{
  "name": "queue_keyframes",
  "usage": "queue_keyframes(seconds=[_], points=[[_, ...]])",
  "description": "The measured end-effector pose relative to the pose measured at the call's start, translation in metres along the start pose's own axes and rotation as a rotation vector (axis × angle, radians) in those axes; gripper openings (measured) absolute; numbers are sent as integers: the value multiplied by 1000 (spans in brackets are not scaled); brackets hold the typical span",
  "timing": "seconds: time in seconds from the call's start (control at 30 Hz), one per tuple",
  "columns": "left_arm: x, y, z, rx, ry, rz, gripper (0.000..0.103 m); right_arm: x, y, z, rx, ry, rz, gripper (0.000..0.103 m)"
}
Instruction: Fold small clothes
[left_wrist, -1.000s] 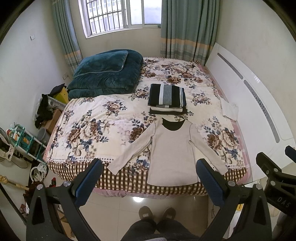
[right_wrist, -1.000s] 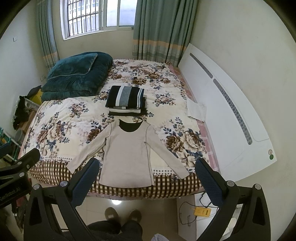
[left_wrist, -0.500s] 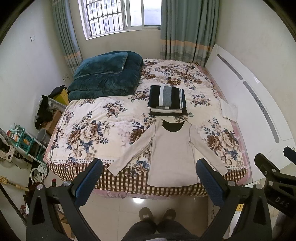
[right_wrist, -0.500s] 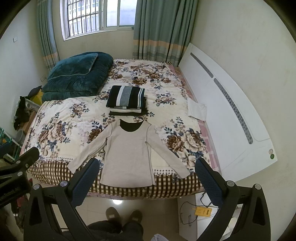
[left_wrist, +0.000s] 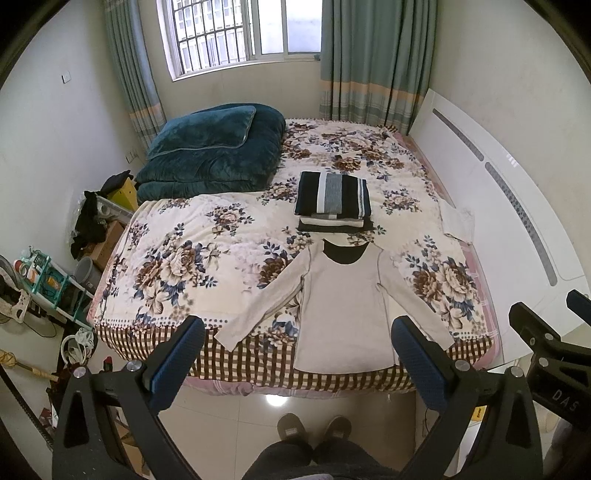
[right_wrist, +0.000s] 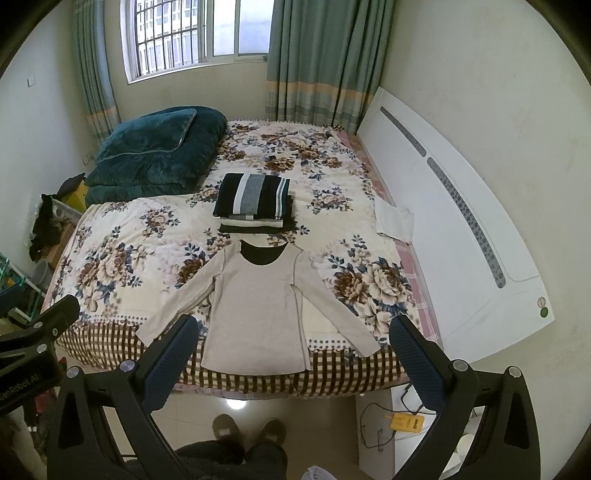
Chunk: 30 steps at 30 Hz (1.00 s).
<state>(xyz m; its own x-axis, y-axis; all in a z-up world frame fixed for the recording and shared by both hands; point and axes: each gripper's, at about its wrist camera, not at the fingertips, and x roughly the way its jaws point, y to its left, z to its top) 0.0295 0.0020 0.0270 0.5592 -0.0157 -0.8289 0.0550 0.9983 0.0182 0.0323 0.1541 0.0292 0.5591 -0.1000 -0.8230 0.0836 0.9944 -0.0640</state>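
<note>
A beige long-sleeved top (left_wrist: 341, 306) (right_wrist: 258, 310) lies flat on the floral bed, sleeves spread, hem at the near edge. Behind it stands a stack of folded clothes (left_wrist: 332, 201) (right_wrist: 253, 201) with a striped dark one on top. My left gripper (left_wrist: 297, 354) is open and empty, held high above the floor in front of the bed. My right gripper (right_wrist: 291, 352) is open and empty too, at the same height. Neither touches the top.
A folded teal quilt (left_wrist: 214, 147) lies at the bed's far left. A white cloth (left_wrist: 456, 221) lies at the right edge by the white headboard (left_wrist: 517, 221). Clutter and a rack (left_wrist: 44, 280) stand left of the bed. My slippers (left_wrist: 314, 430) are on the tiled floor.
Both grippers drifted back slightly, so the bed sits a little lower and farther in view. The jaws stayed open; the clothes have not moved.
</note>
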Motion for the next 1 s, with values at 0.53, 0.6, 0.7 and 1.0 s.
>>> queue_keyframes(seconds=[0.53,0.6,0.7,1.0], points=[[0,-2,-1,1,-3,-5,103,0,-1,-2,2,-2,3,103],[0,-2,-1,2,-2,-4,103,0,-1,-3,2,-3,1,103],[0,-4,5,6,1,-10,103,-1,0,-2,5,-1,1,103],[63,-7,27,33,-80,67,103,54,-12,9,134,76,-7,103]])
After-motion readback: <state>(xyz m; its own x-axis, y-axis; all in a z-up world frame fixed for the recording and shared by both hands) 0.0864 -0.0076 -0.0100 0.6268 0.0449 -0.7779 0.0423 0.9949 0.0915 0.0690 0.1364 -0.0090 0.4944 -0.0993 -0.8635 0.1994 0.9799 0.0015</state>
